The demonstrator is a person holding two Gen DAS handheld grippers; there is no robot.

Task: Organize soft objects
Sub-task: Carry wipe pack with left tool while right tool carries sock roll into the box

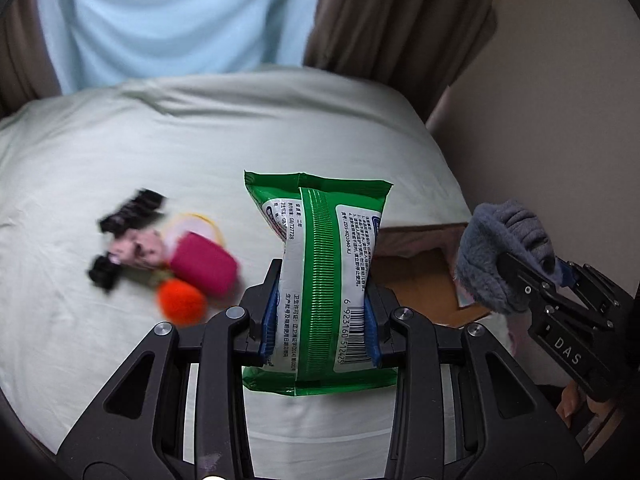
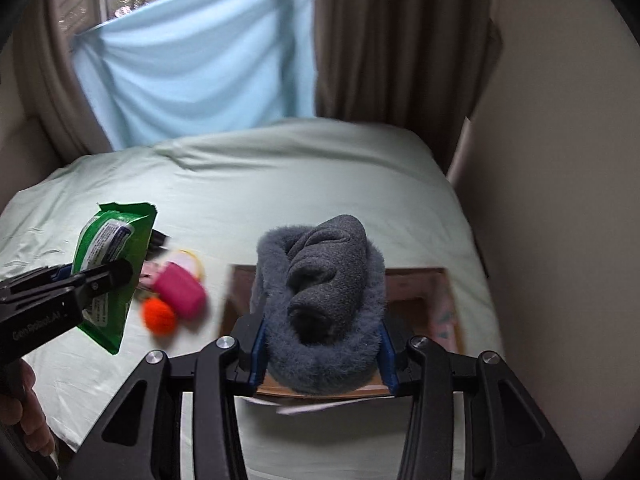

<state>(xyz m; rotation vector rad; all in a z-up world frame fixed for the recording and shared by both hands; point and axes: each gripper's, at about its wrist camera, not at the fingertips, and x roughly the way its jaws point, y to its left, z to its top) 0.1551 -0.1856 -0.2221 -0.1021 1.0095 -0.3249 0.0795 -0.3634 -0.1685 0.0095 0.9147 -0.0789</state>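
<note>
My left gripper (image 1: 320, 316) is shut on a green pack of wet wipes (image 1: 320, 264) and holds it upright above the bed; the pack also shows in the right wrist view (image 2: 110, 264). My right gripper (image 2: 320, 344) is shut on a grey fuzzy slipper (image 2: 320, 300), held over an open cardboard box (image 2: 420, 292). In the left wrist view the slipper (image 1: 500, 256) and the box (image 1: 416, 276) are at the right. A pile of small soft things lies on the sheet: a pink pouch (image 1: 204, 264), an orange pompom (image 1: 182, 302), black hair clips (image 1: 132, 208).
The bed with a pale green sheet (image 1: 160, 152) fills both views. A light blue cloth (image 2: 192, 76) and brown curtains (image 2: 380, 40) hang behind it. A beige wall (image 2: 560, 200) runs along the right side of the bed.
</note>
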